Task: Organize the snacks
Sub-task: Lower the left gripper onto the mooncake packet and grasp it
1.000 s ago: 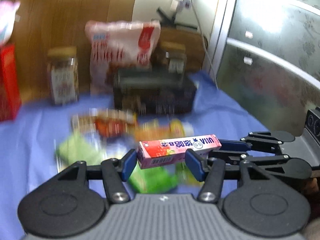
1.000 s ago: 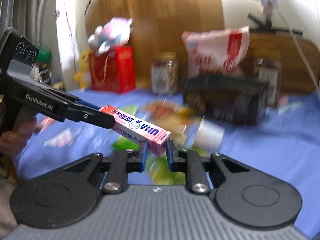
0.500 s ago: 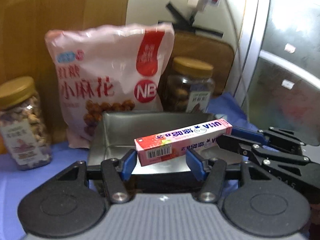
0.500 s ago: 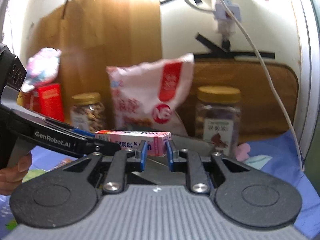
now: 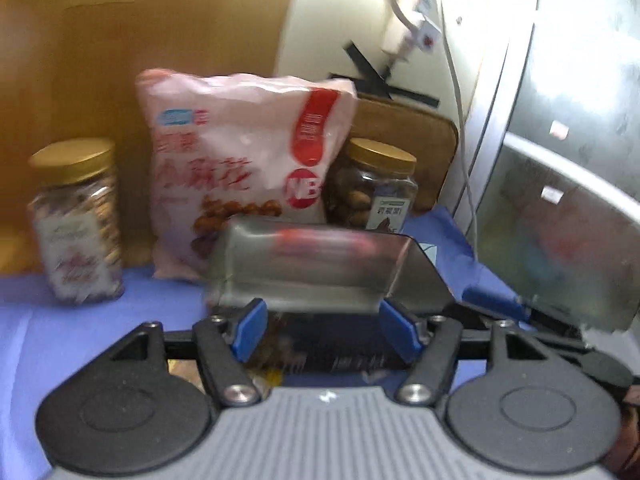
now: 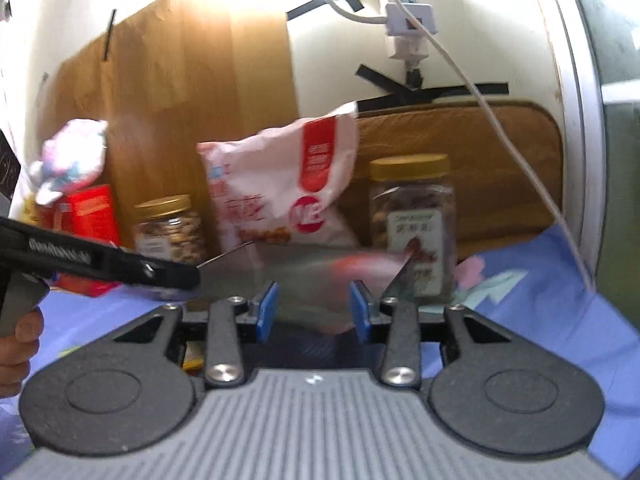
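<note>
Candy box [image 5: 324,240] blurred inside metal bin [image 5: 304,276].

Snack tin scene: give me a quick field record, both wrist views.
left hand-held gripper: open, jaws just opened, nothing between the pads
right hand-held gripper: open, jaws just opened, empty
pink candy box: blurred streak over the metal tin
behind tin: pink snack bag, two gold-lidded jars
surface: blue cloth

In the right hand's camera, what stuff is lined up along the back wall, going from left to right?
Red box → small nut jar → pink snack bag → tall nut jar.
</note>
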`<action>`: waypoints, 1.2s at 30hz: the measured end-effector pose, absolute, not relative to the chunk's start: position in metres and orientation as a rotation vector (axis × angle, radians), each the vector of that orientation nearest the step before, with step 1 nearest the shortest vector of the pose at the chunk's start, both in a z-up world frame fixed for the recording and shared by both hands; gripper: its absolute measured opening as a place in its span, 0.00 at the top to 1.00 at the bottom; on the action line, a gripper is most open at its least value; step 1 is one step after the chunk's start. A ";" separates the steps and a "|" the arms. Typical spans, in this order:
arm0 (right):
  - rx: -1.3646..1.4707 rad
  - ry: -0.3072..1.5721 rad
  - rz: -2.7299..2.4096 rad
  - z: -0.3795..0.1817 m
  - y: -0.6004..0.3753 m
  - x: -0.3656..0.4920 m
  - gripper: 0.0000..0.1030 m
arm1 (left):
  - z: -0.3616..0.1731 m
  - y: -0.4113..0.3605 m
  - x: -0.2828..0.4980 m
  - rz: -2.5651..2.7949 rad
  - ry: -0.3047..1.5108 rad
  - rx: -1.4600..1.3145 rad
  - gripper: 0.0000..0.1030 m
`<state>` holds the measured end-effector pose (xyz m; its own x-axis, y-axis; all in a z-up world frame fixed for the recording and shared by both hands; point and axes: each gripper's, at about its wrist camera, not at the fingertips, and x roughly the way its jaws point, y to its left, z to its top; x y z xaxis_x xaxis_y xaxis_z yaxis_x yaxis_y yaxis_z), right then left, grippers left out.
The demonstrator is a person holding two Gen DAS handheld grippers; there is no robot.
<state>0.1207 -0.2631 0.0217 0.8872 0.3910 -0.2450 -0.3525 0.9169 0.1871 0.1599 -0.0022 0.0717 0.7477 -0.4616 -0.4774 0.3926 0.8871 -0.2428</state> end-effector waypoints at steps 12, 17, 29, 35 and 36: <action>0.147 0.431 0.602 -0.003 -0.212 0.053 0.59 | 0.022 0.088 0.096 -0.504 0.715 -0.427 0.38; 0.153 0.488 0.598 -0.009 -0.203 0.058 0.59 | 0.018 0.066 0.114 -0.579 0.765 -0.449 0.24; 0.143 0.527 0.639 -0.018 -0.191 0.054 0.90 | -0.001 0.057 0.120 -0.550 0.823 -0.491 0.54; 0.009 0.416 0.743 0.003 -0.169 0.014 0.90 | 0.026 0.079 0.081 -0.541 0.733 -0.467 0.54; 0.000 0.412 0.764 0.004 -0.167 0.009 0.90 | 0.027 0.081 0.074 -0.536 0.727 -0.457 0.55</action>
